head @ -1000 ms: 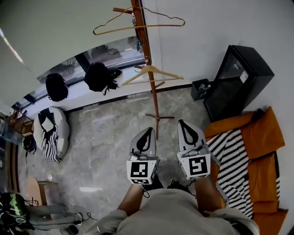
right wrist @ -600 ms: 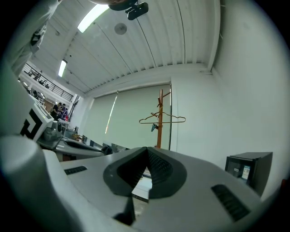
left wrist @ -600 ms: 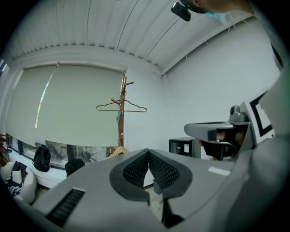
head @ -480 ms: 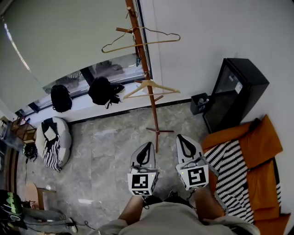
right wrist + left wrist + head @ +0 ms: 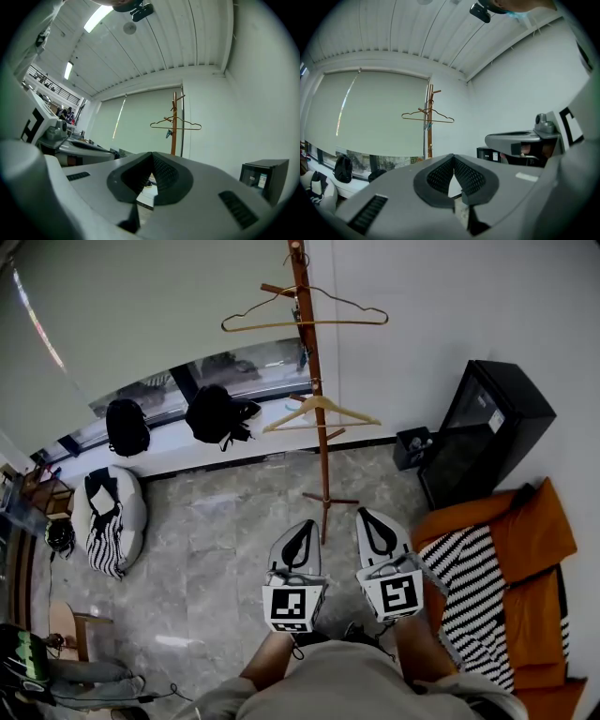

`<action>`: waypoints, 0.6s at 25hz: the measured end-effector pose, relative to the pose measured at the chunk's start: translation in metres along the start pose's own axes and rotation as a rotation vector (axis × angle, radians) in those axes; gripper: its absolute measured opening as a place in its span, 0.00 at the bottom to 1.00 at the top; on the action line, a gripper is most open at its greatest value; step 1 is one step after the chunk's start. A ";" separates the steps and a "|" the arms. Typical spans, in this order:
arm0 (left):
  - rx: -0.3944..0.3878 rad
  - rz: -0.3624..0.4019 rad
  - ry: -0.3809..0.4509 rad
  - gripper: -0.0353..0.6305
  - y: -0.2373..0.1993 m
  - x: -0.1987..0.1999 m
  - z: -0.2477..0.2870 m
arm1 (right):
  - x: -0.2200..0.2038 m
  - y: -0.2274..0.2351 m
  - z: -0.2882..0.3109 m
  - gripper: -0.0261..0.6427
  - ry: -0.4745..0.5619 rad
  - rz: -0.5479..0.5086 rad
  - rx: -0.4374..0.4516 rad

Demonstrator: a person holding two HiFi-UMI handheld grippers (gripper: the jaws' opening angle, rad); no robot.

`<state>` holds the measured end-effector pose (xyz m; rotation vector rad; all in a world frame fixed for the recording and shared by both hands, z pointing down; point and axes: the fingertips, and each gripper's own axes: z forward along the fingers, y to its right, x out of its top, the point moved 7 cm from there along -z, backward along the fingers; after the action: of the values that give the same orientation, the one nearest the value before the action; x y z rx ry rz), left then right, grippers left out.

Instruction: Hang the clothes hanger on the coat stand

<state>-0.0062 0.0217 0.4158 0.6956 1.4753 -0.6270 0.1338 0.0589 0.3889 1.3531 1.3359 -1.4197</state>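
Observation:
A wooden coat stand point(image 5: 313, 381) rises in front of me by the white wall. A thin metal hanger point(image 5: 302, 317) hangs near its top, and a wooden hanger point(image 5: 322, 411) sits on a lower peg. That stand point(image 5: 430, 126) and its metal hanger point(image 5: 427, 116) show far off in the left gripper view, and the stand point(image 5: 174, 126) with the same hanger point(image 5: 176, 124) in the right gripper view. My left gripper point(image 5: 300, 533) and right gripper point(image 5: 377, 523) are held side by side low before me, both shut and empty, well short of the stand.
A black cabinet point(image 5: 487, 427) stands at the right wall, with an orange sofa and striped blanket point(image 5: 478, 568) beside me. Two black bags point(image 5: 216, 413) sit on the window ledge. A striped beanbag point(image 5: 108, 517) lies on the marble floor at left.
The view has shifted slightly, so the stand now appears a little further right. Both grippers stay shut and side by side, nearly unmoved.

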 end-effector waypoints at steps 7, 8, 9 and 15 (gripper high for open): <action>-0.027 -0.020 0.012 0.07 -0.008 0.000 0.000 | 0.005 -0.007 0.002 0.05 -0.005 -0.003 -0.016; -0.029 -0.023 0.015 0.07 -0.008 0.000 0.000 | 0.006 -0.008 0.001 0.05 -0.005 -0.010 -0.014; -0.031 -0.026 0.016 0.07 -0.009 -0.001 0.000 | 0.008 -0.009 0.002 0.05 -0.002 -0.019 -0.011; -0.035 -0.036 0.019 0.07 -0.010 -0.001 0.000 | 0.009 -0.014 0.000 0.05 -0.010 -0.039 -0.006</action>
<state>-0.0132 0.0151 0.4168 0.6509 1.5155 -0.6223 0.1193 0.0620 0.3827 1.3210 1.3655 -1.4451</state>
